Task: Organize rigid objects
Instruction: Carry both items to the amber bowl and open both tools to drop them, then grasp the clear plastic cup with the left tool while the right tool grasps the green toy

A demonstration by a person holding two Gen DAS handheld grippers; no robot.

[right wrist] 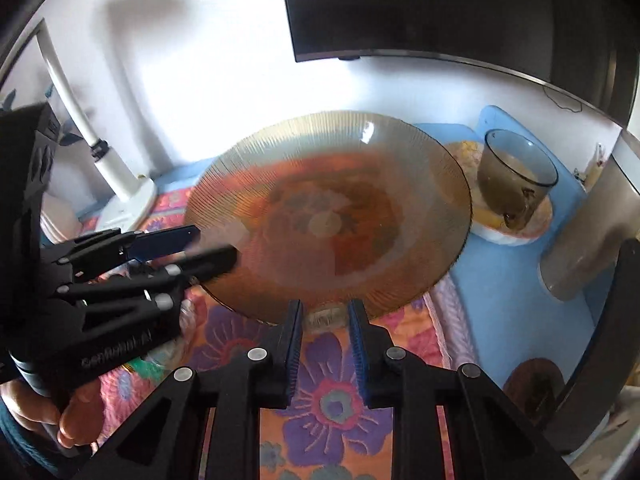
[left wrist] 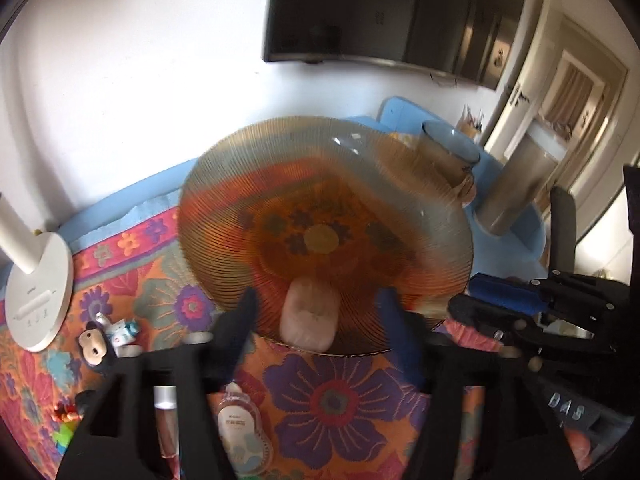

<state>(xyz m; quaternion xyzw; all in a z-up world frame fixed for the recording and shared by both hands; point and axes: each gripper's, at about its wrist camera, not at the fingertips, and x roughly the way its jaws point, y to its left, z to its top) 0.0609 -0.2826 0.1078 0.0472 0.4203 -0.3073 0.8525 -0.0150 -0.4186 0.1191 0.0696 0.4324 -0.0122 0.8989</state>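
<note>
The right tongs (right wrist: pixel 325 320) grip the near rim of the amber plate (right wrist: pixel 332 208), tilted over the floral cloth (right wrist: pixel 332 400). The left tongs (left wrist: pixel 316 316) are released at its left edge.

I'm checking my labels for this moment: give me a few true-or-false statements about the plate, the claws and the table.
1. The right claw is closed on the near rim of the amber glass plate. True.
2. The left claw is shut tight. False: its fingers stand wide apart.
3. A smoky glass cup stands on a small patterned dish beyond the plate. True.
4. The tablecloth is plain white. False: it is floral, orange and purple.
</note>
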